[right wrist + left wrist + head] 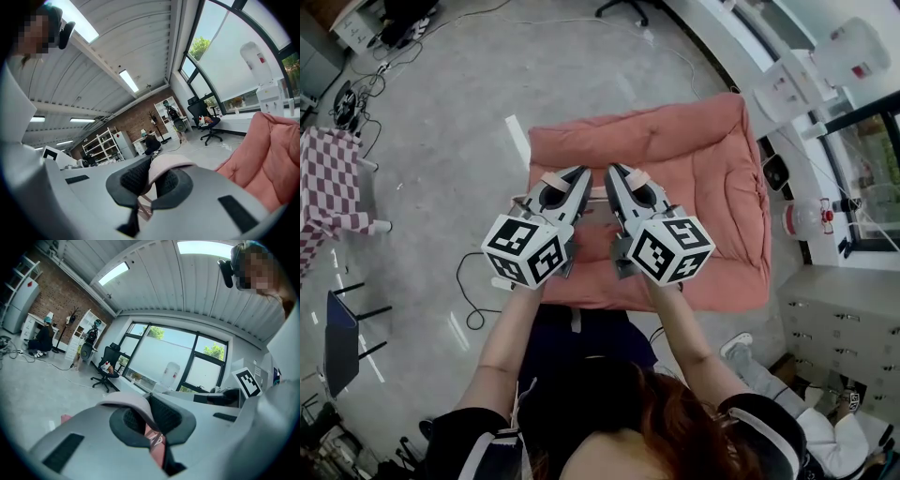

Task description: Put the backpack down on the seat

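At lower centre the dark backpack hangs between the person's forearms, at the near edge of the pink cushioned seat. Just above, side by side over the seat, the left hand-held gripper is clenched on a pale strap and the right hand-held gripper on the other strap.

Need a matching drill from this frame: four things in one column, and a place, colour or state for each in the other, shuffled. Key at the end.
Things:
1. left gripper
2. seat cushion
3. checkered cloth
4. drawer cabinet

Descriptions:
A. at the head view's left edge
B. pink, in the middle of the head view
C. at the head view's lower right
D. shut on a pale strap

Pairs: 1-D, 2-B, 3-A, 4-C.
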Action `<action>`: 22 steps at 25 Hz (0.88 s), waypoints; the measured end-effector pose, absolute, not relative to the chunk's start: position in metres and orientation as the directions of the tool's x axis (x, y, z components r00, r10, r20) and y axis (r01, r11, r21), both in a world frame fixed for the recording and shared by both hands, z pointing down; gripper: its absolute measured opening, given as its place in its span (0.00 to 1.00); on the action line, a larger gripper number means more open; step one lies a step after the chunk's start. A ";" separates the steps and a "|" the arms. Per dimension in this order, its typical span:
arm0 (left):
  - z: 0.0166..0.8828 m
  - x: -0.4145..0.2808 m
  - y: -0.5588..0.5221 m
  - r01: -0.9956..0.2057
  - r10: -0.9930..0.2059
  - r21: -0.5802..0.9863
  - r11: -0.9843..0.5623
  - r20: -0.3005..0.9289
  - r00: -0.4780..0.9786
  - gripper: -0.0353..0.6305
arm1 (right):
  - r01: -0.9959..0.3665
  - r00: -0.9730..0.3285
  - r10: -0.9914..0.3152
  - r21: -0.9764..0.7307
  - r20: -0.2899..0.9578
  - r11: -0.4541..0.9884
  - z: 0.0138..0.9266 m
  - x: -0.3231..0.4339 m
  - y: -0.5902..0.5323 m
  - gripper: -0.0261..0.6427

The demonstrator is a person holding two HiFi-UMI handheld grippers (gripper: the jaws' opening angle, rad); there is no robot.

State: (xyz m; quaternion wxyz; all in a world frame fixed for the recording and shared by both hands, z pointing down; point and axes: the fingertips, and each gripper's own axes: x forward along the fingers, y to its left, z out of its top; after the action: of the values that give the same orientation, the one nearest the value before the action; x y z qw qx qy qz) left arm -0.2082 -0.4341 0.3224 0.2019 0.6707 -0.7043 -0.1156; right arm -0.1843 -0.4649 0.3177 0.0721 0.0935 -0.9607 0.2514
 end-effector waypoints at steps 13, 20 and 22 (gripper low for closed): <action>0.376 -0.252 -0.502 -0.876 -0.977 0.454 0.163 0.199 -0.079 0.08 | -0.164 -0.970 -0.049 -0.497 0.236 0.852 0.371 -0.231 -0.533 0.09; 0.409 -0.274 -0.533 -0.860 -0.966 0.469 0.202 0.238 -0.097 0.08 | -0.159 -0.962 -0.018 -0.506 0.272 0.847 0.405 -0.255 -0.564 0.09; 0.417 -0.283 -0.540 -0.857 -0.965 0.472 0.206 0.246 -0.096 0.08 | -0.155 -0.961 -0.012 -0.504 0.275 0.849 0.411 -0.263 -0.570 0.08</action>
State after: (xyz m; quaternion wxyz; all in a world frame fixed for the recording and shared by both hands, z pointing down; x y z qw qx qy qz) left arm -0.2828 -0.5398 0.4168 0.2564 0.6214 -0.7329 -0.1047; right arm -0.2634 -0.5699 0.4110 0.1317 0.0440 -0.9526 0.2708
